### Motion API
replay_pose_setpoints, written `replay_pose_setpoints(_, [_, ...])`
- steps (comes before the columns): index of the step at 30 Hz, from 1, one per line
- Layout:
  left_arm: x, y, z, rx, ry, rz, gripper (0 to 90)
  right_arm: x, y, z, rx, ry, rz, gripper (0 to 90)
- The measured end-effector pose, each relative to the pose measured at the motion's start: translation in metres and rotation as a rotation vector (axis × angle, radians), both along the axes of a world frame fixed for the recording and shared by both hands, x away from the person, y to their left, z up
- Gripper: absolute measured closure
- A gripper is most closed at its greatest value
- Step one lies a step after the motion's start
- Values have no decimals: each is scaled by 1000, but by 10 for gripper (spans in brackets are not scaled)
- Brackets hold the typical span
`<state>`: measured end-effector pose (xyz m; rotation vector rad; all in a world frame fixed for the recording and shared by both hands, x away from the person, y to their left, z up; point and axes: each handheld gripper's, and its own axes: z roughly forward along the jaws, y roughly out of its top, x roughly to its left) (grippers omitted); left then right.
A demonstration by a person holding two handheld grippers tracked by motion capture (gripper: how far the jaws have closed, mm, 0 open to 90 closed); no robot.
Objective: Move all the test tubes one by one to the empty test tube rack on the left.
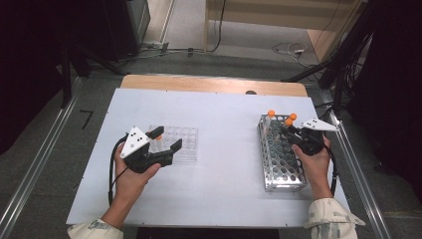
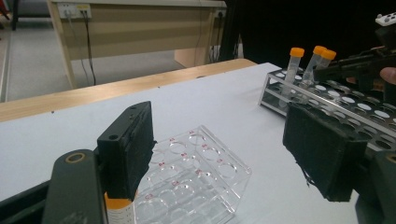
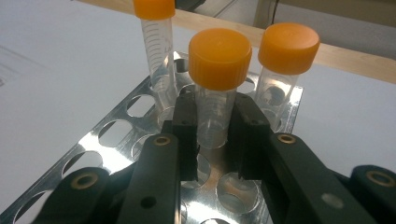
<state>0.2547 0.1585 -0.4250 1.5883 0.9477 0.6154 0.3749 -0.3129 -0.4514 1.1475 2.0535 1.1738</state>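
One orange-capped tube (image 2: 119,207) already stands in the clear rack (image 1: 180,143) by the spread-open left claw (image 1: 166,140), while the right claw (image 3: 213,140) clenches a second tube (image 3: 217,84) in the metal rack (image 1: 278,155), two more waiting beside it.

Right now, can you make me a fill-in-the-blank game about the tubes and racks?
1. The caps on the tubes are ____.
2. The metal rack holds ____ tubes.
3. The right gripper has its jaws on both sides of a ____.
4. The left gripper hovers by the ____ plastic rack, jaws apart.

Missing words: orange; three; tube; clear
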Motion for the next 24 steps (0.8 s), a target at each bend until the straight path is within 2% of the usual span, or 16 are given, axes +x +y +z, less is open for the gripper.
replay_pose_setpoints(14, [0,-1,0,-7,10,2,252,-8,1,18,28,-60,-18,716])
replay_pose_setpoints(24, [0,0,0,-14,12,1,221,-17,3,39,16,-89,-29,717])
